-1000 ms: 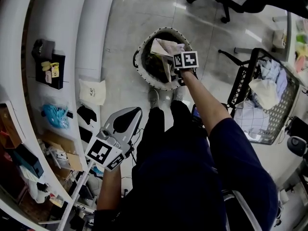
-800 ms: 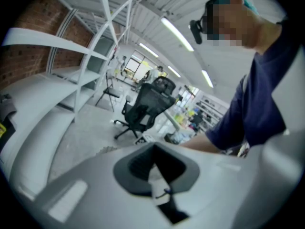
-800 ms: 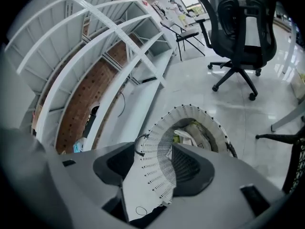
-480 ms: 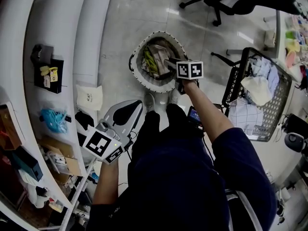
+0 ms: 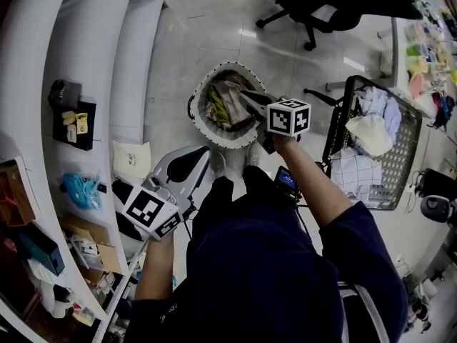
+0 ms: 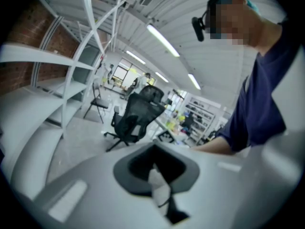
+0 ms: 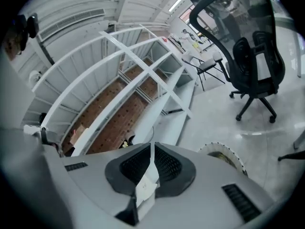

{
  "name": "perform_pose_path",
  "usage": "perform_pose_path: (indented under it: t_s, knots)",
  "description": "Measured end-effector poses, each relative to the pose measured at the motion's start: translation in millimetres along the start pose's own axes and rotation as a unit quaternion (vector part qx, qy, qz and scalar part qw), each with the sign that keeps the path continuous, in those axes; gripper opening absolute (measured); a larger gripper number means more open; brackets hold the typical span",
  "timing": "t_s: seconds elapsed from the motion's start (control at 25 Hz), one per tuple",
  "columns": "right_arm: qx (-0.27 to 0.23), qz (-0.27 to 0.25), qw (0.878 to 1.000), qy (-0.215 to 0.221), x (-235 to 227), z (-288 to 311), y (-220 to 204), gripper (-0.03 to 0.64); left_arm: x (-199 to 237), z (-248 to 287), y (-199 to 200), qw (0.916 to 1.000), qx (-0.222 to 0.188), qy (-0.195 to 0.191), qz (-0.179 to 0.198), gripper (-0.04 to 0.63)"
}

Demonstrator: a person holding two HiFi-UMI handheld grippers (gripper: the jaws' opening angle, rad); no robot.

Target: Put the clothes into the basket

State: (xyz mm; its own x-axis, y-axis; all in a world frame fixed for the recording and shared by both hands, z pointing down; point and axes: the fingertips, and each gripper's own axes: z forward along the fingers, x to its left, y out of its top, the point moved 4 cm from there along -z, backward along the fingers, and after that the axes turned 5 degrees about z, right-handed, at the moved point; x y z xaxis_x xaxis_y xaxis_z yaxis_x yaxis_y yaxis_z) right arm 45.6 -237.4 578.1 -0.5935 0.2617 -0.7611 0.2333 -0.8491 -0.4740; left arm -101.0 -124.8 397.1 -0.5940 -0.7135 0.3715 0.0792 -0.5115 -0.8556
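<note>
Head view first: where do the clothes (image 5: 225, 102) lie from the right hand-held gripper (image 5: 247, 94)?
— Just below its tips, heaped in the basket (image 5: 194, 113) on the floor. A wire cart (image 5: 334, 138) stands well apart to its right.

And the left hand-held gripper (image 5: 203, 159)?
— Near the person's legs, apart from the basket, which lies ahead of its tips.

Left gripper view: how do the jaws stand?
— This hand-held gripper (image 6: 155, 161) has them together, with nothing between. An office chair (image 6: 136, 116) stands well beyond them.

Right gripper view?
— That hand-held gripper (image 7: 151, 149) has just been closing its jaws; they meet and pinch nothing. The basket (image 7: 228, 155) shows its rim low to their right, an office chair (image 7: 252, 56) stands farther off, and white shelves (image 7: 143, 75) run ahead.
</note>
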Motion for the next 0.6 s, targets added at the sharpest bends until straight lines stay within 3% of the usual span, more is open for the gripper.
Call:
perform_pose_path:
  t_s: [0.32, 0.6]
  knots:
    - [-0.046, -0.091, 0.991, 0.083, 104.9, -48.3, 48.2, 0.026, -7.2, -0.3, 28.8, 0.9991, -0.024, -0.013, 0.032, 0.003]
    - [-0.062, -0.178, 0.977, 0.104, 165.3, -86.6, 56.4, 0.014, -18.7, -3.8, 40.4, 0.9978, -0.038, -0.022, 0.049, 0.003]
